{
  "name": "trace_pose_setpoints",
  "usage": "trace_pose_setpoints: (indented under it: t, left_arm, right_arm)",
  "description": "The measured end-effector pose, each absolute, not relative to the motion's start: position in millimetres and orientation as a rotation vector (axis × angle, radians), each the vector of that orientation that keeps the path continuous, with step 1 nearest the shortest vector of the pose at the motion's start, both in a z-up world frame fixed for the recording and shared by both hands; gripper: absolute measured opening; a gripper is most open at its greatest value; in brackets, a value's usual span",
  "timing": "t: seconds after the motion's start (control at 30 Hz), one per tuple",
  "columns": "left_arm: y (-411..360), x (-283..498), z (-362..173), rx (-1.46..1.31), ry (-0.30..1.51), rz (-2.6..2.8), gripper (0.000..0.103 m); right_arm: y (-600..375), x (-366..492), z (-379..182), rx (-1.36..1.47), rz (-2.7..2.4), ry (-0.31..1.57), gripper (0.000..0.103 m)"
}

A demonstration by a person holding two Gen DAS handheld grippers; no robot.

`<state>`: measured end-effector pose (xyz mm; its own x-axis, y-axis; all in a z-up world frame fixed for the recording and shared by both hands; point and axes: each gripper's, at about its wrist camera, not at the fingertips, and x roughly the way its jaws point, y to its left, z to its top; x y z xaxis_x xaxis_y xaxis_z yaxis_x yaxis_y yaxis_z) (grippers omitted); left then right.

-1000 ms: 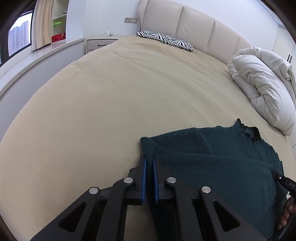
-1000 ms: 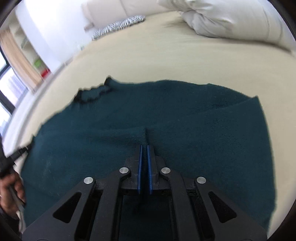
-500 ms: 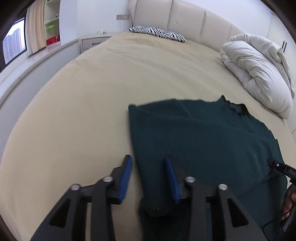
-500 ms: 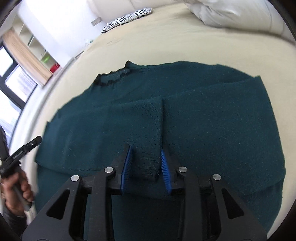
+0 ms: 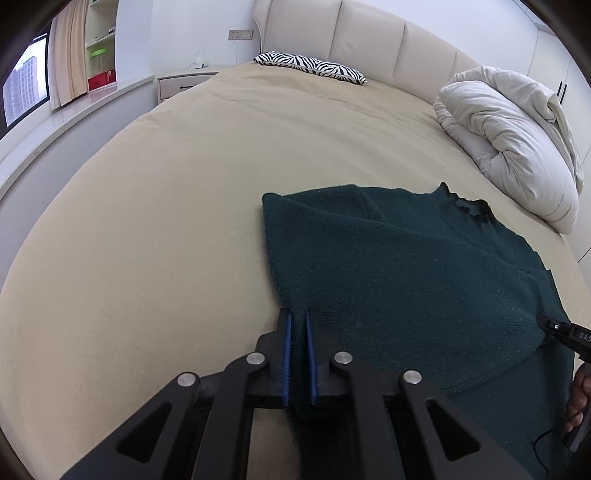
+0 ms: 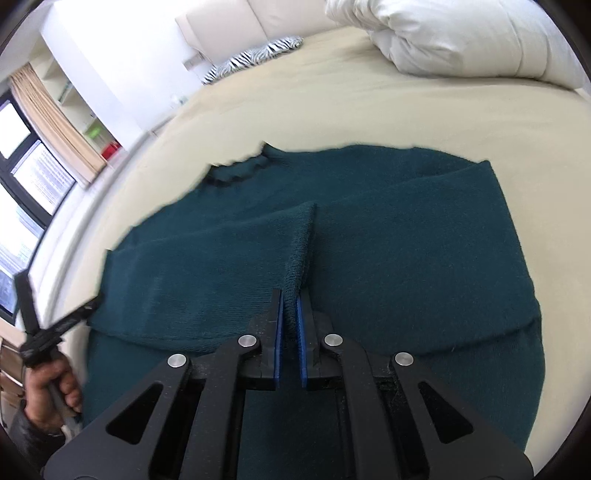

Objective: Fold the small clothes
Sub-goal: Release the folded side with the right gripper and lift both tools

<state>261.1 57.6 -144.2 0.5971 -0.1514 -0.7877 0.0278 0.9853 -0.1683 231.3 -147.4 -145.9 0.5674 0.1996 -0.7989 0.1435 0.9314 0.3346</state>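
Two tools — left tool (image 5: pixel 297 321) and right tool (image 6: pixel 290 300) — each clamped tight on green sweater (image 6: pixel 406 236) fabric.

Bright, even daylight throughout, entering from the window (image 5: pixel 26 88) at the left edge of the left wrist view. Soft, faint shadows only, the darkest under the gripper frames at the bottom. No glare; slightly washed-out whites on the duvet (image 6: pixel 454 33) in the right wrist view. Strong fisheye bending everywhere: bulging bed sheet (image 5: pixel 166 229), curved headboard (image 5: pixel 369 44), black vignette in the corners. Sharp focus in the left wrist view. Motion blur in the right wrist view, smearing the sweater (image 6: pixel 406 251) collar and left outline.
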Motion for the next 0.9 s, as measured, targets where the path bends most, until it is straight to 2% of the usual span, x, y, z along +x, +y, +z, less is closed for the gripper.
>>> trace_pose_setpoints:
  t: [0.07, 0.47, 0.57, 0.6, 0.63, 0.67, 0.77, 0.83, 0.9]
  left_arm:
    - [59, 261, -145, -0.155, 0.927, -0.110, 0.009]
    - [58, 263, -145, -0.148, 0.917, -0.108, 0.014]
    - [66, 258, -140, -0.189, 0.901, -0.110, 0.026]
    - [68, 254, -136, -0.193, 0.893, -0.092, 0.035]
    - [70, 249, -132, -0.185, 0.883, -0.075, 0.040]
    - [70, 244, -128, -0.178, 0.870, -0.064, 0.040]
    - [66, 232, -116, -0.153, 0.830, -0.062, 0.042]
    - [57, 233, -116, -0.105, 0.831, -0.065, 0.047]
    - [49, 242, -129, -0.060, 0.894, -0.053, 0.048]
  right_arm:
    - [-158, 233, -154, 0.461, 0.055, 0.975, 0.005]
    - [-157, 229, -156, 0.452, 0.071, 0.970, 0.005]
    - [-160, 227, -156, 0.470, 0.070, 0.968, 0.008]
    - [-159, 225, -153, 0.471, 0.061, 0.977, 0.008]
    - [-158, 221, -149, 0.471, 0.043, 0.982, 0.010]
    - [-158, 218, -143, 0.471, 0.023, 0.978, 0.014]
    - [-157, 205, -117, 0.442, 0.002, 0.892, 0.014]
    - [-153, 207, -104, 0.436, 0.025, 0.849, 0.015]
    - [-144, 217, -107, 0.422, 0.064, 0.863, 0.026]
